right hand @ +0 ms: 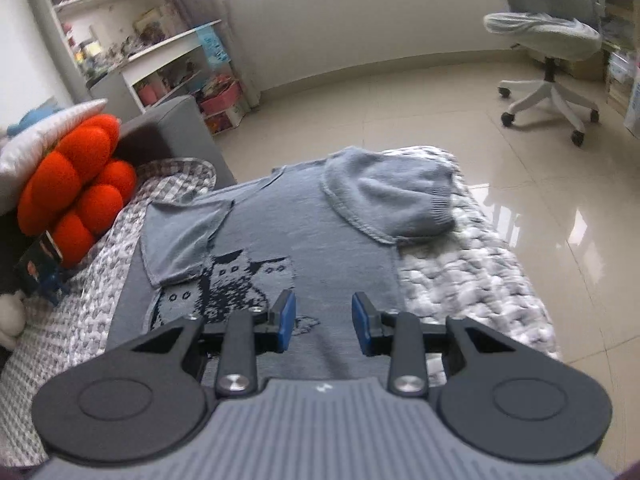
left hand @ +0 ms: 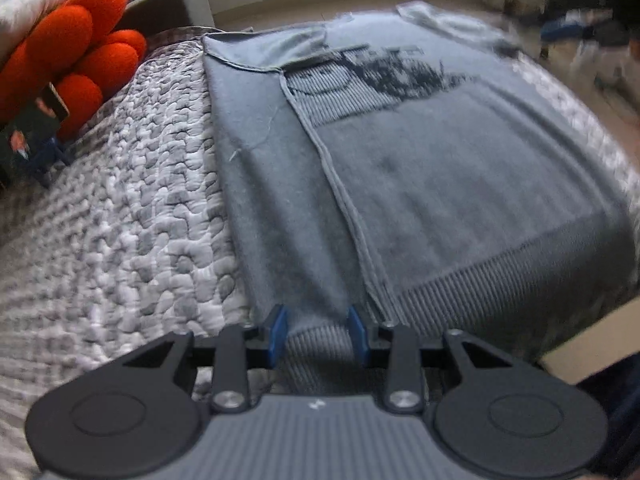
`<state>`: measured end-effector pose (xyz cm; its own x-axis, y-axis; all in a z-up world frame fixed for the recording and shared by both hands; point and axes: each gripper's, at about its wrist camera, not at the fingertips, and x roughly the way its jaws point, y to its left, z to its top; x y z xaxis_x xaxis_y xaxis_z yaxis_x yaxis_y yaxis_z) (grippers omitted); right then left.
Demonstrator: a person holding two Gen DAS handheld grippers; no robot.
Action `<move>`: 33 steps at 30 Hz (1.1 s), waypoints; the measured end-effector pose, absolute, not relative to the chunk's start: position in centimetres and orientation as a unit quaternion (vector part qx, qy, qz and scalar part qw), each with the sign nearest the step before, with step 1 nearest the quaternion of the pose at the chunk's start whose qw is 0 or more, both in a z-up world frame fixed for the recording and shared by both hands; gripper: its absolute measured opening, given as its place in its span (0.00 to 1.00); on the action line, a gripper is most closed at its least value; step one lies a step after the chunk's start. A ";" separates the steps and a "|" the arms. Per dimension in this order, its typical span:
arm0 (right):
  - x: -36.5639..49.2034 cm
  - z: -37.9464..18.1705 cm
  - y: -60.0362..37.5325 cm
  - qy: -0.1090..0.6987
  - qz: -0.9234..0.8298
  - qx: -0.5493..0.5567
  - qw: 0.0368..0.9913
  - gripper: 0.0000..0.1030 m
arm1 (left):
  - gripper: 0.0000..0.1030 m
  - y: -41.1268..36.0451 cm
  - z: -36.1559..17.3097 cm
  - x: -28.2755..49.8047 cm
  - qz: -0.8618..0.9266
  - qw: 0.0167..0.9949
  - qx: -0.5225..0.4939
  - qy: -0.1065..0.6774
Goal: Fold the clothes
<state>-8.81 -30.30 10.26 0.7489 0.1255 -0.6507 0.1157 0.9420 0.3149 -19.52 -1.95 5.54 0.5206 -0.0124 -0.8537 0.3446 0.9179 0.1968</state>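
A grey knit sweater (left hand: pixel 420 168) with a dark animal print lies flat on a quilted bed cover (left hand: pixel 120 220). Its left side is folded over the body, with the fold edge along a seam. My left gripper (left hand: pixel 318 330) is open and low at the sweater's ribbed hem, its blue pads (left hand: pixel 279 330) on either side of the folded edge. In the right wrist view the sweater (right hand: pixel 320 240) shows with both sleeves folded inward. My right gripper (right hand: pixel 323 322) is open and empty, above the sweater's middle.
An orange plush cushion (right hand: pixel 76 196) and a white pillow sit at the left on a grey sofa arm (right hand: pixel 172 128). A small dark figure (right hand: pixel 40 264) stands near them. Beyond the bed lie tiled floor (right hand: pixel 520 184), a white office chair (right hand: pixel 548 40) and shelves (right hand: pixel 168 52).
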 end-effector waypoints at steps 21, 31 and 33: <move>-6.0 6.7 -41.0 0.368 -0.120 0.298 0.873 0.38 | 0.40 -5.6 6.9 -2.1 -0.088 0.895 0.031 0.435; -3.0 5.4 -42.7 0.364 -0.136 0.327 0.862 0.38 | 0.40 -3.5 5.0 3.0 -0.043 0.903 -0.007 0.428; -2.3 5.1 -42.7 0.361 -0.134 0.341 0.858 0.38 | 0.40 -3.1 4.8 3.6 -0.036 0.905 -0.008 0.424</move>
